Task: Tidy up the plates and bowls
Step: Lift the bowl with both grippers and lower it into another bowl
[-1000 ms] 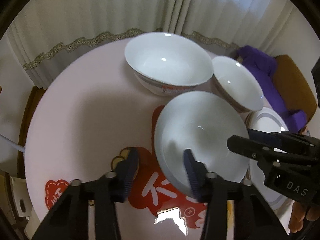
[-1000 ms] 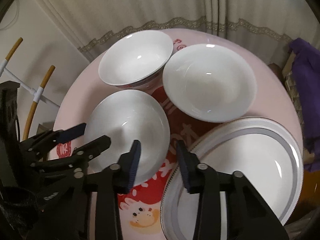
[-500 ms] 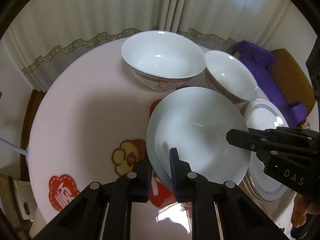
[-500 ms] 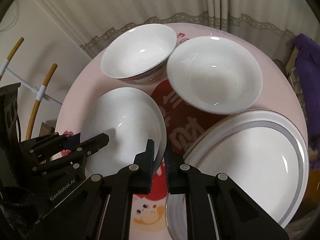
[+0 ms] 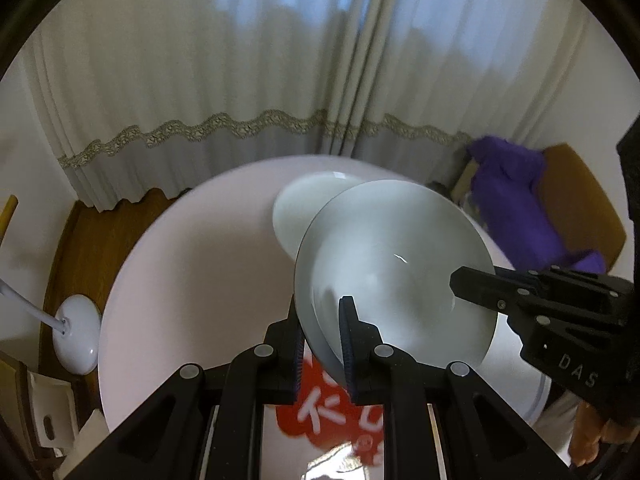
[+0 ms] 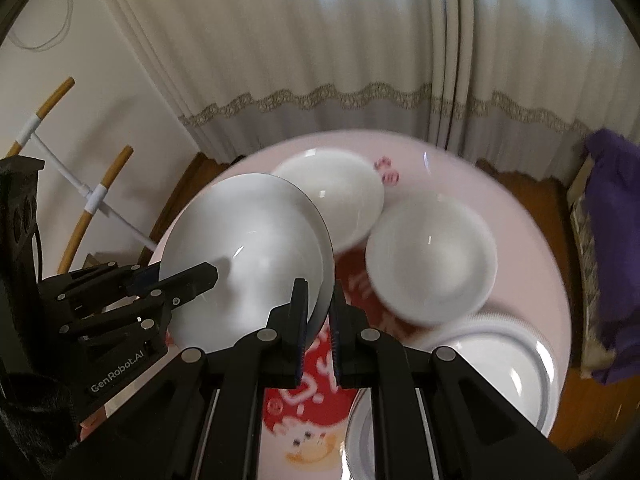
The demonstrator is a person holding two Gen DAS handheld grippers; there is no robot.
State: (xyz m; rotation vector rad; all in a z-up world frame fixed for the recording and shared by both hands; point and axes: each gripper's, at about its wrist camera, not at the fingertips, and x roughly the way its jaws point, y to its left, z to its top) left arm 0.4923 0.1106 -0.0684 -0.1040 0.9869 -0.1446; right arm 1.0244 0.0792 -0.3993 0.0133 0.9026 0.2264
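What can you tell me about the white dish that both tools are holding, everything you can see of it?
The dish is a shallow, glossy white plate-bowl, apparently ceramic, empty and unbroken, with a broad rim. It is held tilted above the pink table. The left tool clamps its near rim, the right tool its opposite rim. It seems to touch nothing else.

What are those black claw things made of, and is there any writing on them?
Both look like matte black plastic. The left gripper and right gripper each have two angular fingers joined by silver rivets, with ribbed dark blue pads inside the fingertips. Seen from the other camera, the left one's body reads "GenRobot.AI" and the right one's "DAS" in pale letters. No cables show.
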